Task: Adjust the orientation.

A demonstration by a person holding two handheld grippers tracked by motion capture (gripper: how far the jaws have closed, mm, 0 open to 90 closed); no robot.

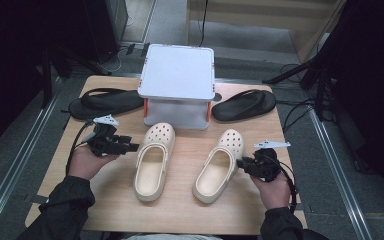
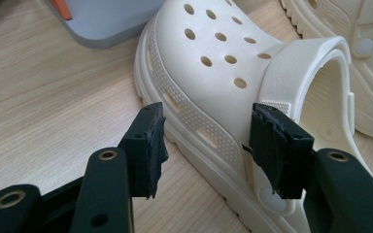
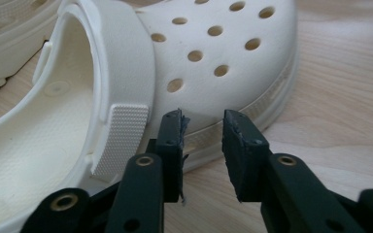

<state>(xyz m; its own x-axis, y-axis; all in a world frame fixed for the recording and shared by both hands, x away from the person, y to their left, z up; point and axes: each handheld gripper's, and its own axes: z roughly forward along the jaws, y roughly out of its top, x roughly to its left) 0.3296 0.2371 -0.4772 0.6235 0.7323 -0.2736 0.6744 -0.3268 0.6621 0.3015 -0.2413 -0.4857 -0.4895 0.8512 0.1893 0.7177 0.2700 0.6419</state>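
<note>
1. Clogs: two cream foam clogs on the wooden table (image 1: 105, 210), side by side, toes toward the grey box (image 1: 177, 80); left clog (image 1: 153, 160) and right clog (image 1: 220, 165) apart from each other, neither lifted.
2. Left gripper (image 1: 132, 147) just beside outer edge of left clog; jaws spread wide, nothing between the pads. In left gripper view, pads stand either side of the clog's side wall (image 2: 209, 131) near the strap pivot, not pressing.
3. Right gripper (image 1: 240, 162) just beside outer edge of right clog; jaws parted, narrower than the left pair, gap bare. In right gripper view, tips sit close to the sole rim (image 3: 252, 109) below the perforated upper; contact not clear.
4. Handling, judged: light, moulded foam; springy rather than stiff, so walls likely give under a pinch and recover. Not fragile. Matte, ribbed rim probably grips well; smooth upper somewhat slicker.
5. Where to hold, judged: side wall at the heel opening, one pad inside, one outside, near the textured strap end (image 3: 121, 136). Thin, reachable, close to balance point. Rounded toe too broad for the jaws.
6. Risk, judged: a pinch on the strap (image 2: 301, 58) alone may let it swivel and the clog tip.
7. Black flip-flops (image 1: 105, 102) (image 1: 244, 104) flank the box, well apart from both grippers.
</note>
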